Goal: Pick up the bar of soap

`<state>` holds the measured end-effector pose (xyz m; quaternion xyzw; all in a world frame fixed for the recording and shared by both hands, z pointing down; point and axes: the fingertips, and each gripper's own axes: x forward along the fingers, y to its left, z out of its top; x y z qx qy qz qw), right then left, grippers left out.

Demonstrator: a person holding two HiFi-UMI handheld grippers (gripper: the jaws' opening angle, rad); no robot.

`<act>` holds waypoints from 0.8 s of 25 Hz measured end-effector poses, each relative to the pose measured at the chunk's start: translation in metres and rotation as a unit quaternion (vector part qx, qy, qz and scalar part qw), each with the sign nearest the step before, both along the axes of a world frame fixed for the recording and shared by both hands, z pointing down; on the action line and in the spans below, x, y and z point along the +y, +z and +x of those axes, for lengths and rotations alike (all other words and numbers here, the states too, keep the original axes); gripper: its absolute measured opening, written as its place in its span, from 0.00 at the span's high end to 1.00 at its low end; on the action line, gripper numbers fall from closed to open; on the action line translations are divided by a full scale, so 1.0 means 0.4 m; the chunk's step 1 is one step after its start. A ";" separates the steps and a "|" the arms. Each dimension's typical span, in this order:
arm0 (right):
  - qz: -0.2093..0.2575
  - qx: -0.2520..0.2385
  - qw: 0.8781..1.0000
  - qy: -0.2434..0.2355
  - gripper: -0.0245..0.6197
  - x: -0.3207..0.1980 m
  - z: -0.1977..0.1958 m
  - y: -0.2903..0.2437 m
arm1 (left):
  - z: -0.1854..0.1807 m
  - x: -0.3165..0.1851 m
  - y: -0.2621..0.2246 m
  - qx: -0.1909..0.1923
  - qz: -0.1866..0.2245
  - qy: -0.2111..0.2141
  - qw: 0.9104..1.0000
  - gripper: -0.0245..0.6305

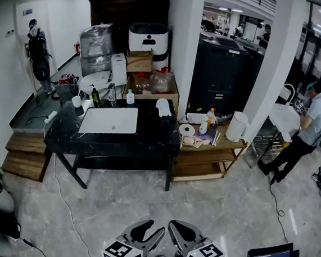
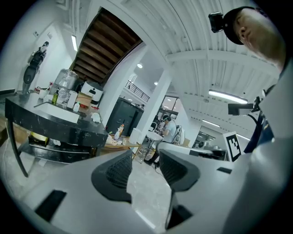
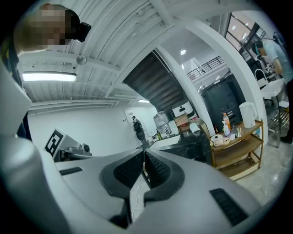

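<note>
I cannot pick out a bar of soap with certainty. A black table (image 1: pixel 150 136) with a white sink basin (image 1: pixel 109 120) stands some way ahead, with a dark pump bottle (image 1: pixel 95 96) and a small clear bottle (image 1: pixel 130 97) at its back edge. A crumpled white object (image 1: pixel 163 107) lies on the table's right end. Both grippers hang low over the floor, far from the table. My left gripper (image 1: pixel 150 233) (image 2: pixel 144 157) is open, with only floor between its fingers. My right gripper (image 1: pixel 177 229) (image 3: pixel 144 160) is shut and holds nothing.
A low wooden shelf (image 1: pixel 207 149) with a tape roll, bottles and a white jug stands right of the table. One person (image 1: pixel 310 125) bends at a basin far right; another (image 1: pixel 38 52) stands back left. A cable (image 1: pixel 66 207) crosses the marble floor; wooden steps (image 1: pixel 25 155) lie left.
</note>
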<state>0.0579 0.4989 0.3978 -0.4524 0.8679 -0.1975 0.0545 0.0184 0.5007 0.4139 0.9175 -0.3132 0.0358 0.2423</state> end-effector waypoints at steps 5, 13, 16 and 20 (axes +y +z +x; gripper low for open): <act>-0.015 -0.003 1.000 -0.001 0.93 -0.053 -0.015 0.026 | -0.017 -0.047 0.019 -0.001 -0.011 -0.005 1.000 0.66; -0.035 -0.007 0.999 0.014 0.93 -0.201 -0.062 0.031 | -0.065 -0.200 0.009 0.007 -0.011 0.012 1.000 0.66; -0.031 -0.004 0.999 0.029 0.93 -0.277 -0.091 0.022 | -0.095 -0.280 -0.006 0.010 -0.001 0.026 1.000 0.66; -0.032 -0.001 0.998 0.045 0.93 -0.363 -0.139 0.023 | -0.139 -0.373 -0.013 0.016 0.006 0.041 0.999 0.66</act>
